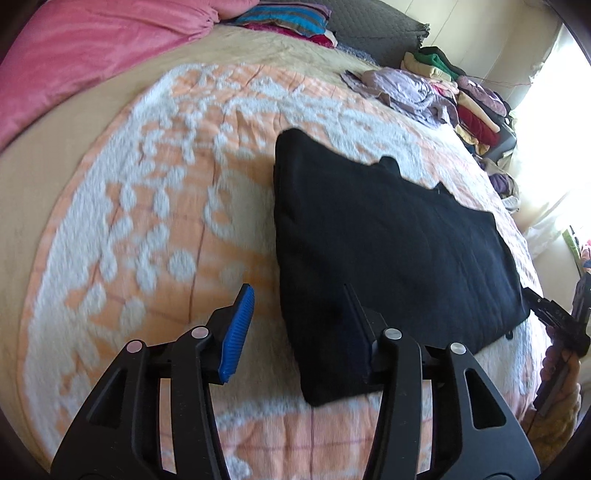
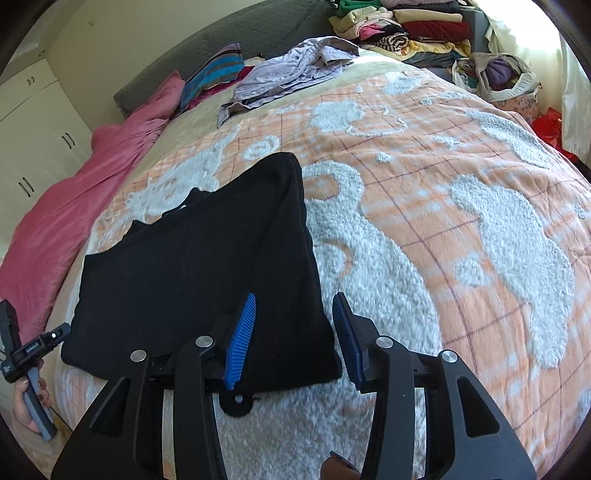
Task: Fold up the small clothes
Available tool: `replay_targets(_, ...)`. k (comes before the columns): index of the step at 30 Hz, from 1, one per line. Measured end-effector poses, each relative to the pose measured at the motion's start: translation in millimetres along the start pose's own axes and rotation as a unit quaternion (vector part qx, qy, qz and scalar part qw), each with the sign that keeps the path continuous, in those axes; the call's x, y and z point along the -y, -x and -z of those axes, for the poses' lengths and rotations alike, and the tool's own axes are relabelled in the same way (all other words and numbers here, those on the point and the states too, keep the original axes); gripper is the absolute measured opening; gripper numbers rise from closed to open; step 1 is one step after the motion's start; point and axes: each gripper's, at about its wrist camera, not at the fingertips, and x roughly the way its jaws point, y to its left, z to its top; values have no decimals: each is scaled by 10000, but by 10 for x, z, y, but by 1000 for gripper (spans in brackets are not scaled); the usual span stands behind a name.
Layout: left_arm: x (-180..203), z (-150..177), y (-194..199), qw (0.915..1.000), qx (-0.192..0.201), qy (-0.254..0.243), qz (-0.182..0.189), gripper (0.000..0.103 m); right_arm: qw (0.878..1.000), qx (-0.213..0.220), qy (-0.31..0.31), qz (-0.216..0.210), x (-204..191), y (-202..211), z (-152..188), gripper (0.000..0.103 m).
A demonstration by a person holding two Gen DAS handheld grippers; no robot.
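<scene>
Left gripper (image 1: 299,328) — jaws spread wide, holding nothing; one blue pad over the bedspread, the other over the near left corner of the black garment (image 1: 384,251). Whether that pad touches the cloth cannot be told.

Right gripper (image 2: 293,338) — jaws likewise spread and empty, straddling the garment's near right corner: one pad above the black cloth, the other above the bedspread (image 2: 461,206).

Black garment — small dark top, lying flat on the bed, partly folded: both long sides appear turned in, so it reads as a rough rectangle, neckline notch at the far edge. A small black loop pokes out at the near hem.

Step in hand, by judgement: side folds done; the lengthwise fold, hem to neckline, not yet made. The next move calls for both grippers to close on the two near corners, lift together and carry the hem evenly toward the neckline so the edges meet square.

Pose: both tools held low and near the front edge of the bed, pointing forward across it, one at each near corner. The person's hand on each handle shows at the edge of the opposite view.

Also present: pink blanket (image 2: 74,206), lilac shirt (image 2: 295,70) crumpled at the far side, stacked folded clothes (image 2: 410,26) beyond it.
</scene>
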Motion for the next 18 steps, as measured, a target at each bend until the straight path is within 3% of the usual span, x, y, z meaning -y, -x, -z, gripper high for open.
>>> replay_targets(4, -18, 95, 1, 9997, -47, 165, 165, 40, 10000, -27, -49, -59, 15, 6, 38, 42)
replay_targets(5, -17, 107, 11, 9996, -40, 193, 190, 37, 10000, -12, -46, -60, 14, 19, 55, 36)
replay_targets(6, -24, 119, 11, 9994, -46, 231, 259, 19, 10000, 13, -15, 0, 17, 30, 58, 16)
replay_targets(7, -25, 132, 13, 9991, -74, 263, 328, 9, 10000, 36, 22, 51, 24, 49, 64, 7)
replay_targets(9, -20, 145, 42, 9992, -91, 236, 319, 7, 10000, 84, -3, -45, 53, 118, 80, 7)
replay_targets(18, -2, 263, 47, 9998, -212, -68, -8, 6, 9994, 55, -83, 330, 107, 96, 242, 9)
